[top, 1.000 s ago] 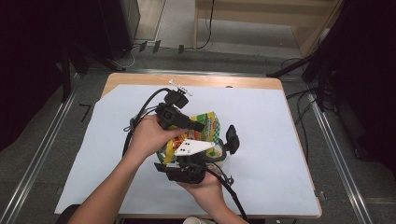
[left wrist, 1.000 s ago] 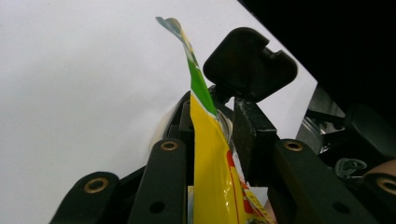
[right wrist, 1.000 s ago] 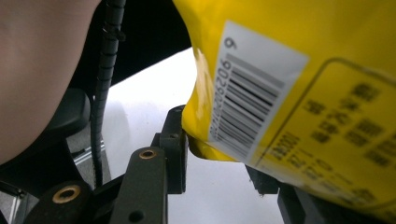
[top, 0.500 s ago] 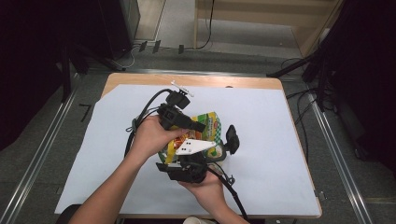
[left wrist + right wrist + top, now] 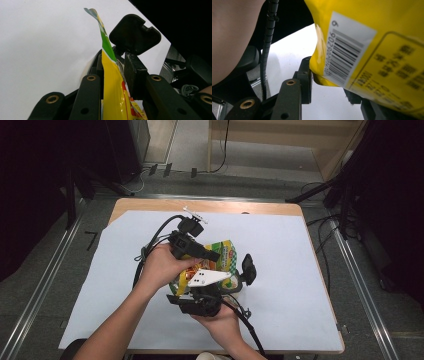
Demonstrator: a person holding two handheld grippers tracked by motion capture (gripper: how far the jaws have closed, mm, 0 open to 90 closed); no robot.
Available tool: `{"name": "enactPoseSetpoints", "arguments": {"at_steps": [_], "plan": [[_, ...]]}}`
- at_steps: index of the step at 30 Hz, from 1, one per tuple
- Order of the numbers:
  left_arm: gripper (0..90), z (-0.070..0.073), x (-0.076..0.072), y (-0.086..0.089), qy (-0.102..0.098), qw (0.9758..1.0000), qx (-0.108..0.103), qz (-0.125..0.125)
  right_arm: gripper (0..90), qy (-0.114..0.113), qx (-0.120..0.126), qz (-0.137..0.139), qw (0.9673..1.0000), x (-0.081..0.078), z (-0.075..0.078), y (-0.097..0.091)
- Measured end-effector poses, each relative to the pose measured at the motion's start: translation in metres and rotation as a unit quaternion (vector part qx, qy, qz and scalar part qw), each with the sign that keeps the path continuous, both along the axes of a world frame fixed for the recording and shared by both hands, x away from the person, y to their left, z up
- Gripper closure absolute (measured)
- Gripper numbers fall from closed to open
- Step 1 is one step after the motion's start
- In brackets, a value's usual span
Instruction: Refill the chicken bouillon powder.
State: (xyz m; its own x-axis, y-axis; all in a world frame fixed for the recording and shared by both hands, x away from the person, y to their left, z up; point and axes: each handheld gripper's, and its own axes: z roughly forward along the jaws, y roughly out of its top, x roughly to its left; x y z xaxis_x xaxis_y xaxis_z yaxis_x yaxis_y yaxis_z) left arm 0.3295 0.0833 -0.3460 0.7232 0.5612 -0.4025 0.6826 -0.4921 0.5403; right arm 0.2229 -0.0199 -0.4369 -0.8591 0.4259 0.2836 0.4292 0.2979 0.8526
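Note:
A yellow and green snack bag [image 5: 222,255] hangs above the white sheet [image 5: 300,270] at the table's middle, held between both grippers. My left gripper [image 5: 209,255] comes in from the left in a hand and is shut on the bag's upper part. In the left gripper view the bag [image 5: 111,82] stands edge-on between that gripper's [image 5: 113,60] pads. My right gripper [image 5: 234,281], with a grey plate on top, reaches up from below. In the right gripper view the bag's barcode side [image 5: 367,50] sits between the right gripper's [image 5: 329,83] jaws, which are shut on its lower corner.
The wooden table [image 5: 210,206] carries the white sheet over most of its top. Cables [image 5: 150,245] trail from the left gripper to the left. Metal rails [image 5: 45,280] run along the floor on both sides. Dark equipment stands at the back and right.

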Motion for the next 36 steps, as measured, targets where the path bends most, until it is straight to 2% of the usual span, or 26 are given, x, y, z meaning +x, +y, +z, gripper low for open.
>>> {"name": "enactPoseSetpoints", "arguments": {"at_steps": [6,9,14,16,19,23,25,31,36], "plan": [[75.1,0.0017,-0.0014,-0.0003,-0.004,1.0,0.0,0.0,64.6,-0.004,-0.003,0.001,1.0,-0.0005,0.0007,-0.0001],[75.2,-0.0002,0.0,-0.0001,0.0,1.0,0.002,-0.001,64.6,-0.003,-0.007,0.0,1.0,0.0,-0.0003,0.0003],[75.3,0.0037,-0.0023,0.0001,-0.009,1.0,-0.003,-0.002,64.6,-0.007,-0.002,0.001,1.0,-0.001,0.0018,0.0],[75.3,0.0023,-0.0019,-0.0004,-0.007,1.0,0.003,-0.001,64.7,-0.005,-0.003,0.002,1.0,-0.0007,0.0014,0.0002],[75.5,0.0011,-0.0009,0.0,-0.004,1.0,0.0,0.001,64.7,-0.003,-0.007,0.002,1.0,0.0,0.0002,0.0],[75.5,0.0042,-0.0025,0.0009,-0.008,1.0,-0.002,-0.001,64.7,-0.013,-0.005,0.001,0.9999,-0.0019,0.0023,0.0002],[75.5,0.0024,-0.0018,0.0003,-0.005,1.0,0.004,-0.003,64.7,-0.011,-0.002,0.002,0.9999,-0.0017,0.0013,0.0009],[75.4,0.0041,-0.0021,0.0008,-0.006,1.0,-0.003,-0.003,64.7,-0.011,-0.006,0.0,0.9999,-0.0023,0.0024,0.0002],[75.5,0.0027,-0.0015,0.0003,-0.003,1.0,0.001,-0.002,64.7,-0.007,-0.003,0.001,1.0,-0.0016,0.0016,0.001]]}}
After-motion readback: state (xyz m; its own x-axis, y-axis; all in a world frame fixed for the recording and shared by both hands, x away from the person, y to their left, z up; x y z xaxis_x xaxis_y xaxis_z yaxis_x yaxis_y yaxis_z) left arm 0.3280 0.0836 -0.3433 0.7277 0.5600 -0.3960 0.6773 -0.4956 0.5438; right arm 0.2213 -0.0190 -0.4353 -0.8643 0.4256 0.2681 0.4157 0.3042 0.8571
